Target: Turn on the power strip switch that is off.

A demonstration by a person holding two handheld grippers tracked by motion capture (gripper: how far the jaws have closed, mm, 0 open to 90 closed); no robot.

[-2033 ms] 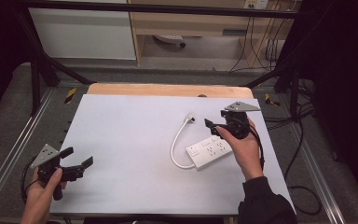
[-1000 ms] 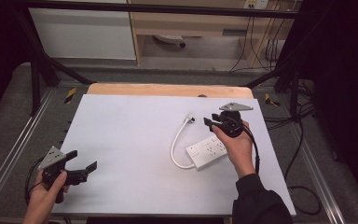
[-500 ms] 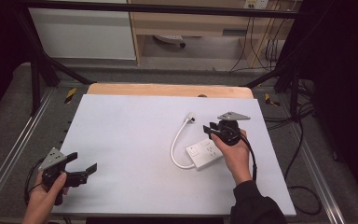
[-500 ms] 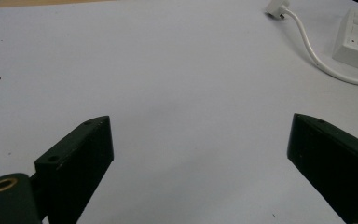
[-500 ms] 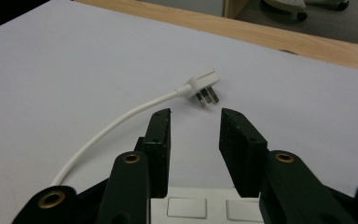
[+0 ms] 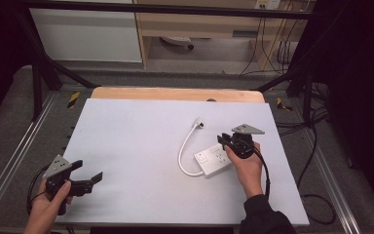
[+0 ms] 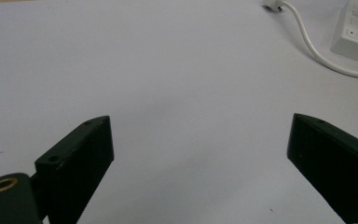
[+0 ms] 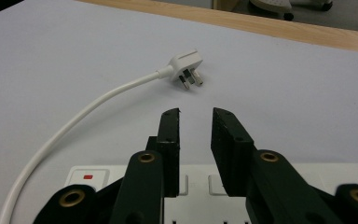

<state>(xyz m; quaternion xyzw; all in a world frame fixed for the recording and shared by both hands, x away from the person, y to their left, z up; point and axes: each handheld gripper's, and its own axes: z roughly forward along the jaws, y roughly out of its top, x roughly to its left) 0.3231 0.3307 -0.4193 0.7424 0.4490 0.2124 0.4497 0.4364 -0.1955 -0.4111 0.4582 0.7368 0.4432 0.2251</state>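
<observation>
In the high view, the table (image 6: 126, 146) has a pale grey-white top with a wooden edge at 12 o'clock. The power strip (image 6: 213, 161) lies on the table toward 3 o'clock from the centre. Its white cable (image 6: 182, 151) makes a curve on the 9 o'clock side of the strip and ends in the plug (image 6: 200, 122), which lies toward 12 o'clock from the strip. The right gripper (image 6: 222, 141) is in the person's right hand (image 6: 246, 168) and sits over the 3 o'clock end of the strip. The left gripper (image 6: 96, 178) is in the left hand (image 6: 51, 202) near the table corner at 7 o'clock, well apart from the strip, with its jaws spread.

In the left gripper view, the two black jaws stand wide apart with bare table between them. A corner of the power strip (image 7: 356, 32) and a part of the cable (image 7: 321, 58) are at 1 o'clock, far off.

In the right gripper view, the right gripper (image 8: 195, 114) points toward 12 o'clock above the power strip (image 8: 93, 176), which lies under the jaws at 6 o'clock. The jaws have just been closing and now have a narrow gap, with nothing between them. The plug (image 8: 185, 63) lies beyond the tips at 12 o'clock, pins showing, not touching them. The cable (image 8: 70, 126) runs from the plug toward 8 o'clock.
</observation>
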